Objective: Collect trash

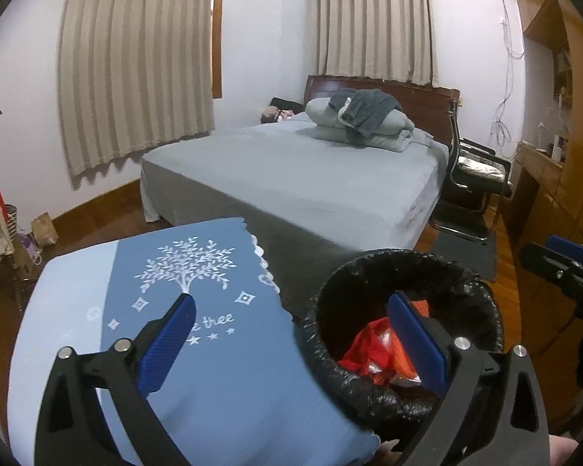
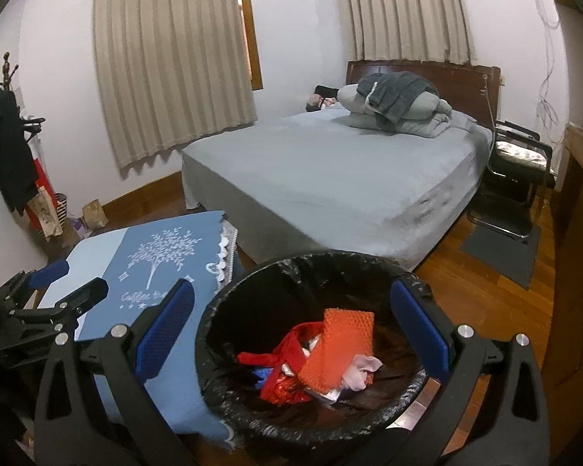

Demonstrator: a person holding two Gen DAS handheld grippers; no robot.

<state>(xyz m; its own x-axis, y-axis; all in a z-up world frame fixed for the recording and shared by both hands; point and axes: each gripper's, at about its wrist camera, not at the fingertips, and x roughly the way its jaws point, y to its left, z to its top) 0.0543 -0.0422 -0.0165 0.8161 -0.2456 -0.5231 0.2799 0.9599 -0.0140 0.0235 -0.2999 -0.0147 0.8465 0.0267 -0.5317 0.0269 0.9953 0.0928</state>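
Note:
A round bin lined with a black bag [image 2: 229, 334] stands on the floor beside a low table under a blue cloth [image 2: 151, 264]. Red and orange wrappers and a pale crumpled scrap [image 2: 330, 353] lie inside it. My right gripper [image 2: 291, 310] is open and empty, held above the bin. My left gripper [image 1: 291, 318] is open and empty, over the blue cloth [image 1: 175, 310] and the bin's left rim [image 1: 330, 372]. The red trash [image 1: 373, 349] shows in the left wrist view too. Each gripper appears at the other view's edge.
A bed with a grey sheet [image 2: 349, 178] and folded bedding fills the middle of the room. A black chair [image 2: 521, 163] and floor mat stand at its right, wooden cabinets [image 2: 579, 272] further right. Bags and a coat rack [image 2: 11, 147] stand at the left wall.

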